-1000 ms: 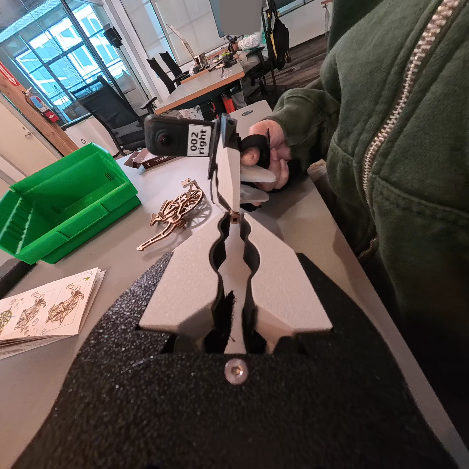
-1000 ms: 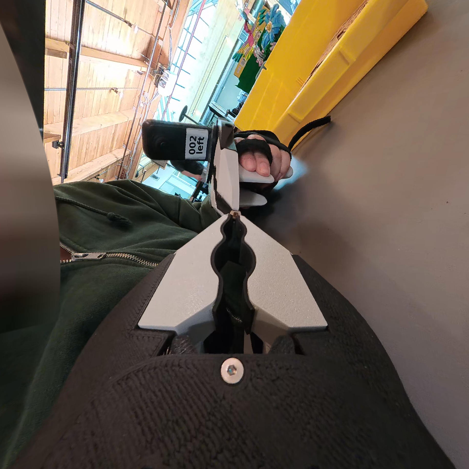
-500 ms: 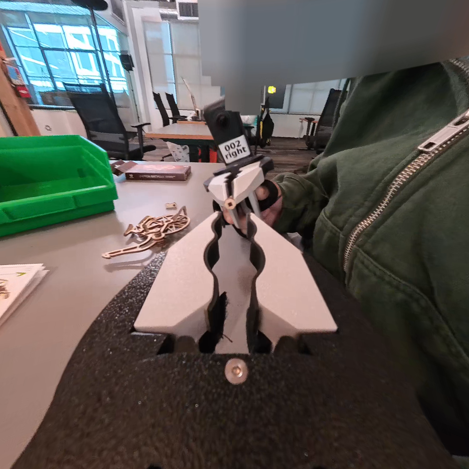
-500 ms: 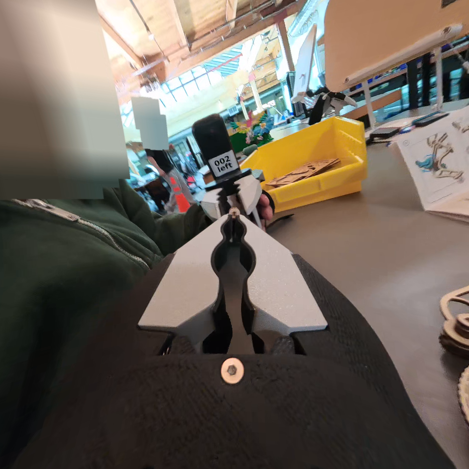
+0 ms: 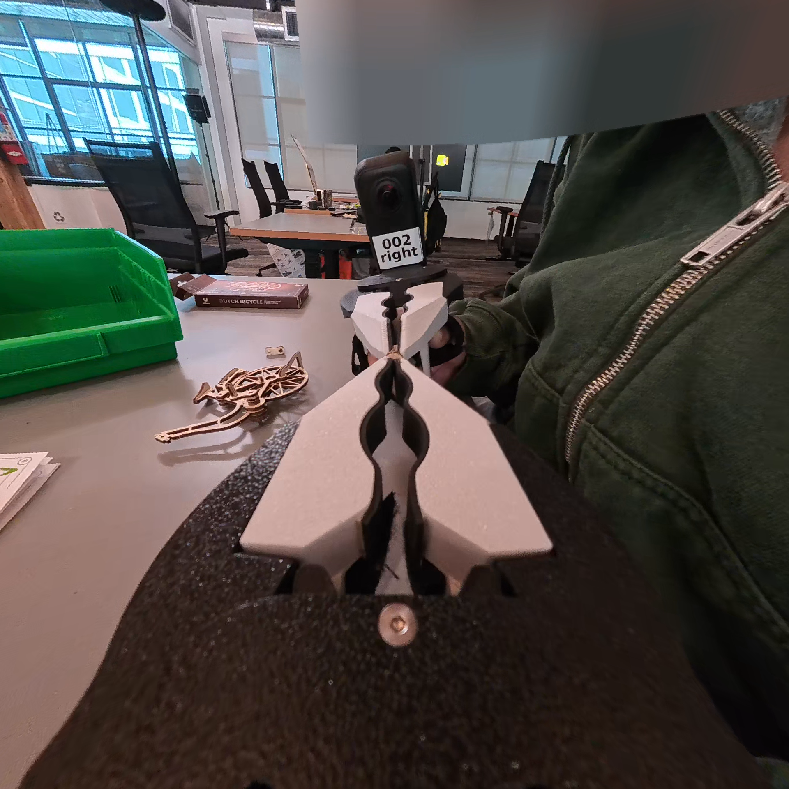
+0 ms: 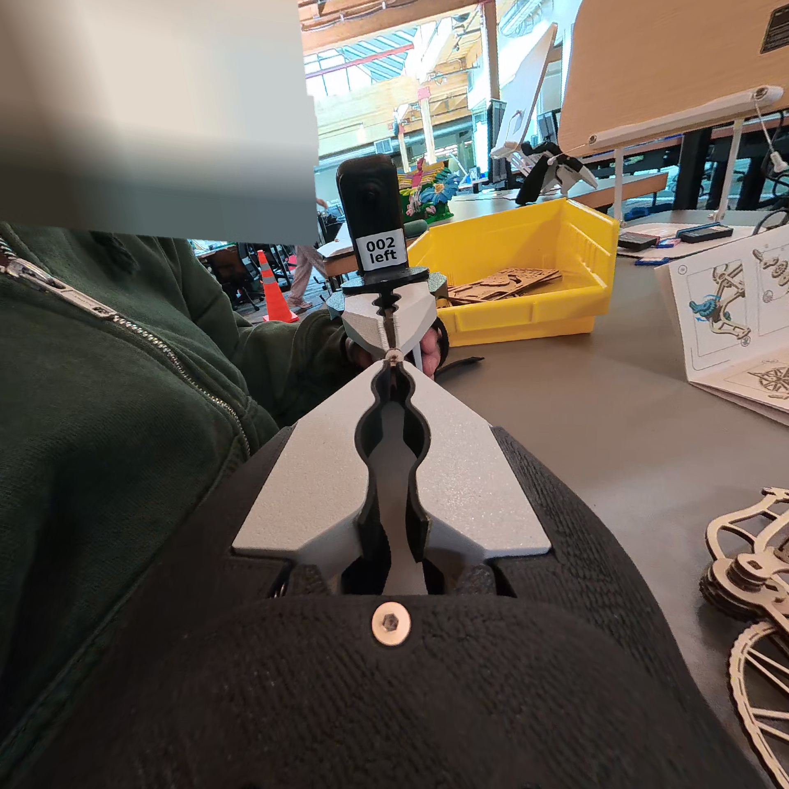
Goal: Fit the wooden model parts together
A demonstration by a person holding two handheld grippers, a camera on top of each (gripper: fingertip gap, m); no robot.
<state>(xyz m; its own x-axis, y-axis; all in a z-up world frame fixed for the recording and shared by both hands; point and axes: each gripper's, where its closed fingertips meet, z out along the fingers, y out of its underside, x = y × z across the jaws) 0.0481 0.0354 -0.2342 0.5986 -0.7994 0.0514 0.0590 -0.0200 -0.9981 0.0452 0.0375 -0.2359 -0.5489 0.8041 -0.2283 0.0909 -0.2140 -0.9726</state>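
My left gripper [image 5: 393, 359] and right gripper [image 6: 393, 363] point at each other tip to tip, above the grey table's near edge. Both are shut, and a small wooden part [image 5: 393, 352] sits pinched where the tips meet; in the right wrist view it shows as a small round end [image 6: 393, 355]. I cannot tell how much of it each gripper holds. The part-built wooden bicycle model [image 5: 252, 388] lies flat on the table, left of the grippers, and shows at the lower right in the right wrist view [image 6: 760, 597]. A tiny loose wooden piece [image 5: 275, 351] lies just behind it.
A green bin [image 5: 85, 307] and a brown box [image 5: 252, 294] stand at the far left. A yellow bin [image 6: 525, 290] holds wooden sheets. An open instruction booklet [image 6: 734, 320] lies at the right; another booklet [image 5: 17, 474] lies at the left. The person's green jacket [image 5: 640, 427] is close behind the grippers. Both grippers' tips are close together, under 4 cm apart.
Both grippers have rolled from lying sideways to upright while staying tip to tip on the small part. The model on the table has not moved.
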